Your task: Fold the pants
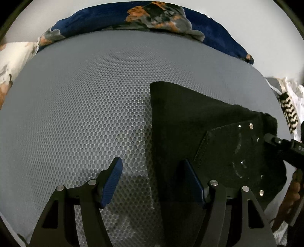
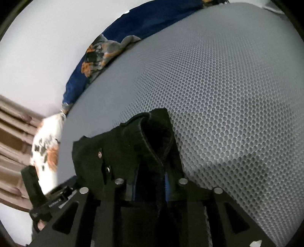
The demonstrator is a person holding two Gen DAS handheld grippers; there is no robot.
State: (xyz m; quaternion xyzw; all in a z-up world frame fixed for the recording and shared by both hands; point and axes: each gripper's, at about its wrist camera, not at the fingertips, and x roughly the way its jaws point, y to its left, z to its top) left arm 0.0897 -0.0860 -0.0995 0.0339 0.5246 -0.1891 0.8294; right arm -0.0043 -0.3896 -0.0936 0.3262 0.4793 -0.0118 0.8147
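Observation:
Black pants (image 1: 199, 125) lie folded on the grey honeycomb mat (image 1: 85, 98), right of centre in the left wrist view, with a studded back pocket (image 1: 237, 152) facing up. My left gripper (image 1: 153, 180) is open just above the mat, its right finger over the pants' left edge and its left finger over bare mat. My right gripper (image 2: 151, 182) is shut on the bunched waistband of the pants (image 2: 133, 152) and holds it slightly raised. Its tip shows in the left wrist view (image 1: 269, 137) at the pants' right edge.
A navy floral pillow (image 1: 152, 17) lies along the mat's far edge, with a white floral pillow (image 1: 11, 62) at the left. A black-and-white striped cloth (image 1: 288, 112) sits off the mat's right side. Wooden slats (image 2: 11, 136) stand at the left in the right wrist view.

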